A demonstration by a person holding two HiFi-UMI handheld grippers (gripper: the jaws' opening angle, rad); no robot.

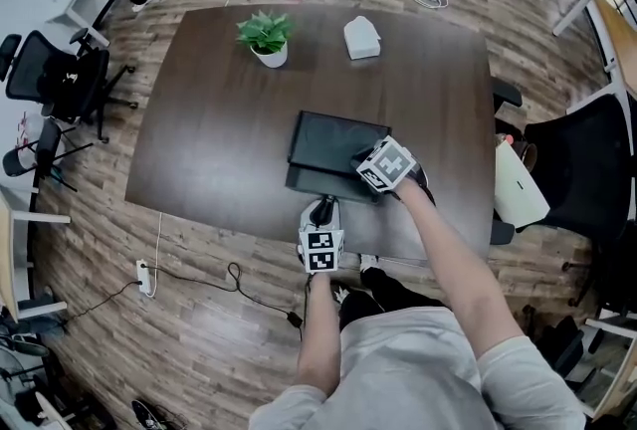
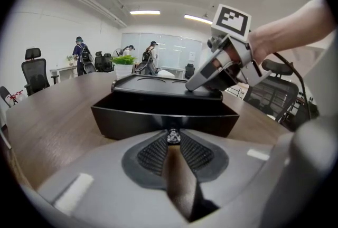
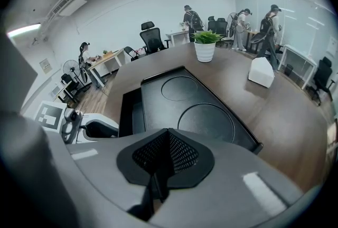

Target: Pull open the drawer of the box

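Left claw point(image 2: 173, 133) pinches knob point(image 2: 173, 138) on drawer point(image 2: 158, 119) front.

Matt black box point(image 1: 333, 144); wood-grain table point(image 1: 199, 139)

One black box point(image 1: 333, 139) with one drawer point(image 1: 311, 181) and two round recesses point(image 3: 179, 87) on top; one potted plant point(image 1: 266, 37); one white pack point(image 1: 361, 38); one left gripper point(image 1: 322, 203), one right gripper point(image 1: 364, 160); one surface point(image 1: 199, 139).

Drawer knob point(image 2: 172, 136) partly hidden, distant people point(image 2: 82, 54) too small
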